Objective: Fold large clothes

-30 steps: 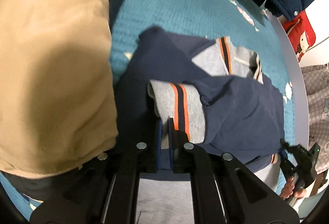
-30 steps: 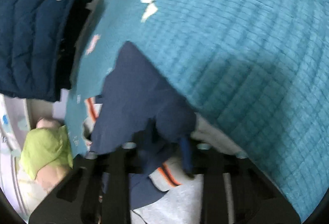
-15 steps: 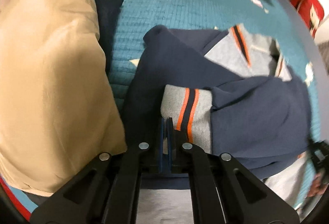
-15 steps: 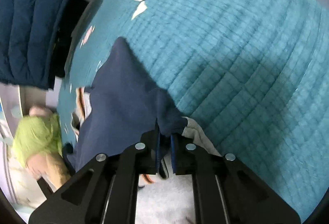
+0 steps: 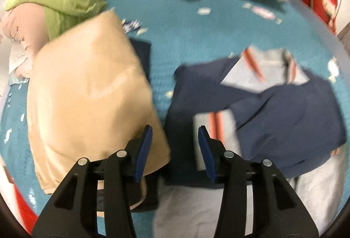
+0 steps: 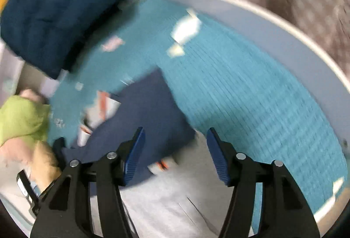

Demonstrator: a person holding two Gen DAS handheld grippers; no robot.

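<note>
Now released: the left gripper (image 5: 174,139) and right gripper (image 6: 175,146) are spread wide and empty above the navy sweatshirt (image 5: 284,111); the sleeve fold is judged complete.

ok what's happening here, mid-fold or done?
Mid-fold, by the look of it. A person with two handheld grippers is folding a navy and grey sweatshirt on the teal bedspread. Both sleeves lie folded across the body. The left gripper and right gripper hover over it, jaws open and empty. A tan garment lies beside it.
</note>
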